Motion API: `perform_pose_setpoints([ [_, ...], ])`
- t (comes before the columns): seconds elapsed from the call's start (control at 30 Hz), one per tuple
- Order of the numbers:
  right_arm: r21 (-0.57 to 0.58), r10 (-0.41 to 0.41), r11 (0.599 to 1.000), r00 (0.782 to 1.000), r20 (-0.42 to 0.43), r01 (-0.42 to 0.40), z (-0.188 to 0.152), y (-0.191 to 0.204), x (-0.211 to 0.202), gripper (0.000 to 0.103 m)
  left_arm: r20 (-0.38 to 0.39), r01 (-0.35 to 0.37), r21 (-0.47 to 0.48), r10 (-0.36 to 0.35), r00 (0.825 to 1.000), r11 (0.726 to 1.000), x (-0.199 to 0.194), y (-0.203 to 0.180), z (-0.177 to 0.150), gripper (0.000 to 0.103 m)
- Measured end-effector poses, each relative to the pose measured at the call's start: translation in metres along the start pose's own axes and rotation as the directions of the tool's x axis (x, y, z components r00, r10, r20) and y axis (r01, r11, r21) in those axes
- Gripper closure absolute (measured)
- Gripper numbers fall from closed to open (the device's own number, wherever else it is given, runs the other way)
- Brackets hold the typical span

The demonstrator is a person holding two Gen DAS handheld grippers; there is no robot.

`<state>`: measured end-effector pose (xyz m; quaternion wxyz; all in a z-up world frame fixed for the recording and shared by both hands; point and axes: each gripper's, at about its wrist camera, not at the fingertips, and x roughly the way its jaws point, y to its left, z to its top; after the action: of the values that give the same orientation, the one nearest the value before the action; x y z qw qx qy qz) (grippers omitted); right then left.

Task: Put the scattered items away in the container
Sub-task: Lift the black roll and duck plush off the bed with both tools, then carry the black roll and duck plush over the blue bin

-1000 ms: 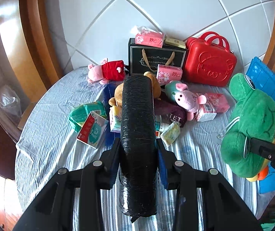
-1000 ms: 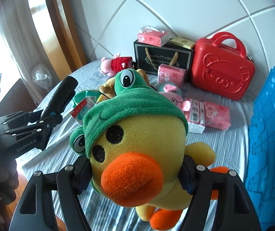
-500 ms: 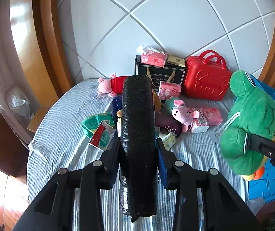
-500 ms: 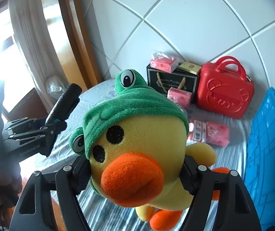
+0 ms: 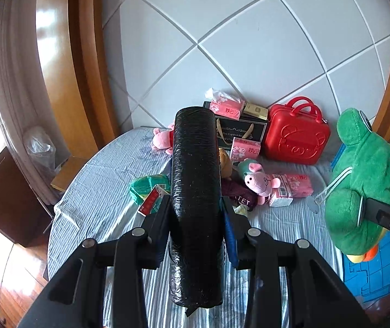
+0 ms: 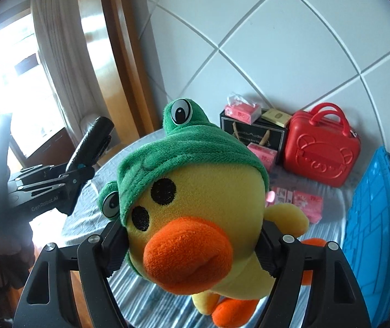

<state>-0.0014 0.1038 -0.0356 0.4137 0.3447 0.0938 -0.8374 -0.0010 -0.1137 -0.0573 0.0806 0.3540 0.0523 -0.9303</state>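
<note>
Clamped between the fingers of the left hand-held gripper (image 5: 196,213): a black roll of plastic film (image 5: 195,191), glossy and wrinkled, pointing forward above the bed (image 5: 99,191). "GenRobot.AI" printed in white on that gripper's side in the right wrist view. Pinched at the head by the right hand-held gripper (image 6: 192,235) — a yellow plush duck (image 6: 195,207) in a green frog hood, orange beak forward. At the right edge, a blue crate (image 6: 372,205). Among the clutter, a maroon bundle (image 5: 240,195) reading "TET" — perhaps part of a longer word.
</note>
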Motion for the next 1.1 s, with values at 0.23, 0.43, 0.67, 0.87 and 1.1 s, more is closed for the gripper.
perform_pose_setpoints([
  [0.23, -0.01, 0.024, 1.0, 0.999, 0.043, -0.023, 0.005, -0.004, -0.024, 0.026, 0.037, -0.006, -0.005, 0.006, 0.999, 1.0, -0.019, -0.015, 0.004, 0.069],
  [0.43, -0.011, 0.042, 0.999, 0.996, 0.075, -0.042, 0.008, -0.014, -0.042, 0.026, 0.065, -0.014, -0.005, 0.014, 0.998, 1.0, -0.035, -0.029, 0.007, 0.069],
  [0.67, -0.002, 0.053, 0.999, 0.992, 0.115, -0.053, 0.01, -0.033, -0.063, 0.026, 0.091, -0.021, 0.001, 0.021, 0.996, 1.0, -0.045, -0.05, 0.011, 0.069],
  [0.87, 0.016, 0.048, 0.999, 0.989, 0.139, -0.051, 0.006, -0.05, -0.081, 0.025, 0.104, -0.014, 0.011, 0.012, 0.994, 1.0, -0.05, -0.069, 0.016, 0.069],
  [1.1, 0.044, 0.021, 0.999, 0.987, 0.159, -0.028, -0.001, -0.077, -0.1, 0.025, 0.119, 0.011, 0.047, -0.016, 0.993, 0.999, -0.05, -0.098, 0.023, 0.069],
])
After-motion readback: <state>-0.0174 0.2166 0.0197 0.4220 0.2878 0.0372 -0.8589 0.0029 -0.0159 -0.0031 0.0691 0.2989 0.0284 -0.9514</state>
